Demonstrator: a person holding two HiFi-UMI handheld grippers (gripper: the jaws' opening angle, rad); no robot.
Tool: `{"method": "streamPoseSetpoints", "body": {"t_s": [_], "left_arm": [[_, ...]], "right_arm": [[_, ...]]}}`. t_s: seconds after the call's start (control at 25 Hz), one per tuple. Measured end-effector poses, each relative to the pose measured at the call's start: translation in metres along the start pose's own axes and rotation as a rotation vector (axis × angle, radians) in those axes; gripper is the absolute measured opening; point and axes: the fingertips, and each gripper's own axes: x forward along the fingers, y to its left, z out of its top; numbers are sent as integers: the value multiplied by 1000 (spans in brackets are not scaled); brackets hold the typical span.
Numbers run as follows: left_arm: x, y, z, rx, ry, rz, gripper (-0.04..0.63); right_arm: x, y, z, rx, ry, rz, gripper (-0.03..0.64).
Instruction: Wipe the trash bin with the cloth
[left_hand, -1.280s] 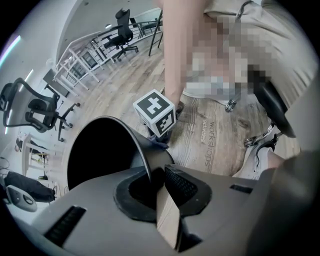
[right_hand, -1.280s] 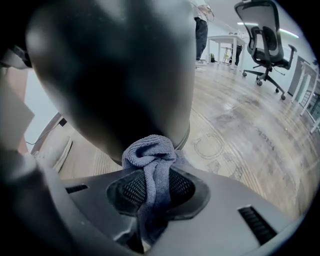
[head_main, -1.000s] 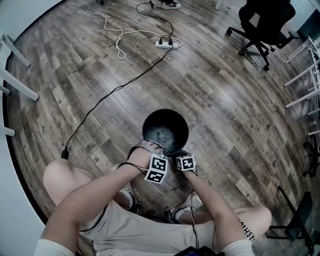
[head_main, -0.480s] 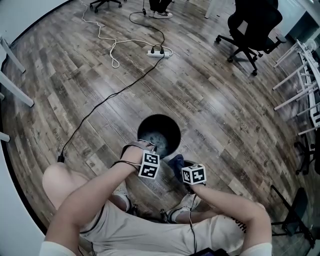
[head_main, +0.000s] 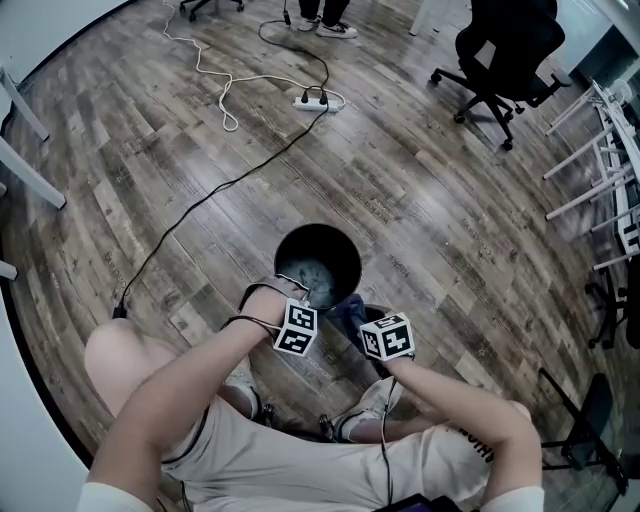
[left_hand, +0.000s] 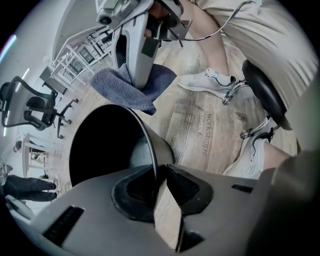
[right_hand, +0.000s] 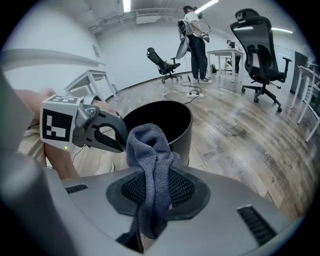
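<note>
A black round trash bin (head_main: 338, 243) stands on the wood floor in front of my knees. My left gripper (head_main: 299, 293) points steeply down at its near rim. In the left gripper view the thin rim (left_hand: 150, 150) runs between the pads of the left gripper (left_hand: 159, 187), whose jaws have just been closing and now pinch it. My right gripper (head_main: 356, 318) is shut on a blue-grey cloth (head_main: 347, 307), held just right of the bin's near rim. The cloth (right_hand: 150, 150) bunches upward out of the right gripper (right_hand: 155, 192), with the bin (right_hand: 167, 120) behind it.
A black cable (head_main: 200, 205) runs across the floor to a white power strip (head_main: 318, 100). A black office chair (head_main: 505, 45) stands far right, and white desk legs (head_main: 600, 130) line the right side. My shoes (head_main: 375, 400) rest near the bin. A person (right_hand: 194, 45) stands far off.
My right gripper has risen with the cloth, from low beside the bin to level with its near rim. The left gripper has stayed at the rim.
</note>
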Motion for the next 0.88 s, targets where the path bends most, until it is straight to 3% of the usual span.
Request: {"method": "streamPoseSetpoints", "body": {"t_s": [0.36,0.88], "left_arm": [[-1,-2,8,45,-25,0,57],[-1,-1,13,19,-38,-18,52]], "right_arm": [[44,-8,-8,-95,39,-27,75],[137,-37,-73,-25,81,-90,75]]}}
